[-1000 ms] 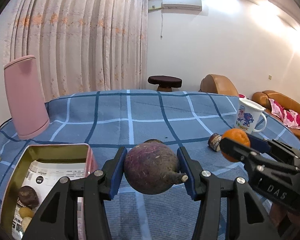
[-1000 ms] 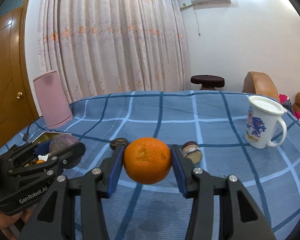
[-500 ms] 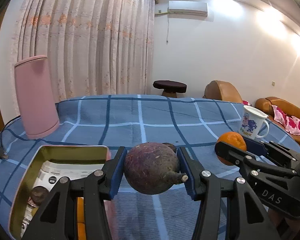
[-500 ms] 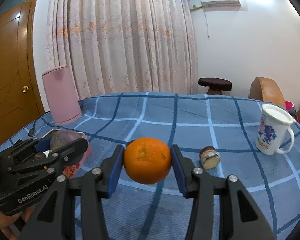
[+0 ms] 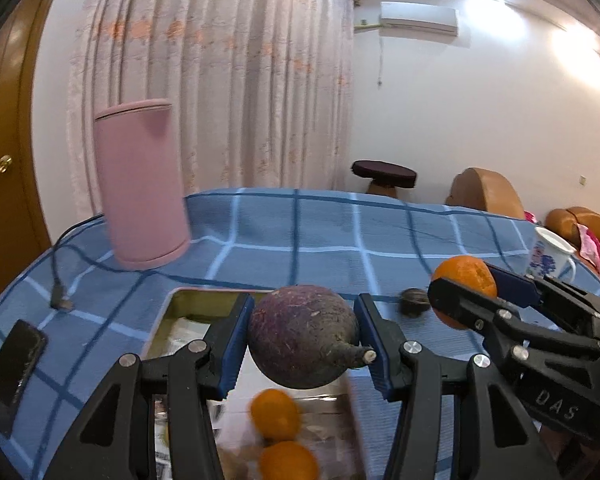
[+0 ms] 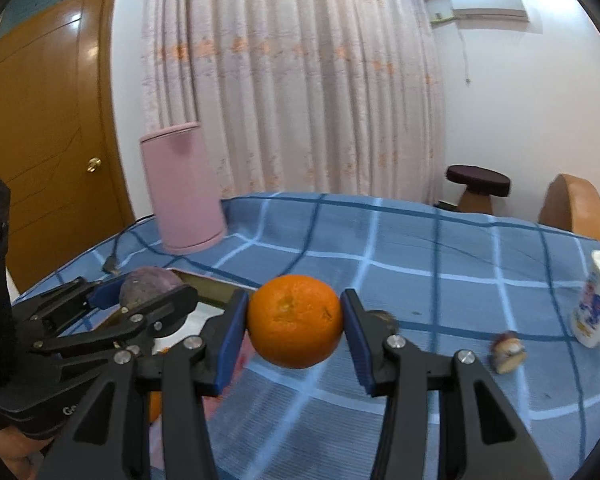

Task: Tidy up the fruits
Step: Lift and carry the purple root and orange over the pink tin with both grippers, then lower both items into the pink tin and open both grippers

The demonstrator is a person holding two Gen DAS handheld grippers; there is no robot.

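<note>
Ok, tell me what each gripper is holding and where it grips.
Left gripper clamps the purple round fruit across its sides; right gripper clamps the orange across its middle.

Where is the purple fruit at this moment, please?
The purple fruit is clamped in the left gripper, raised over the open tin, with two oranges lying in the tin below it.
</note>
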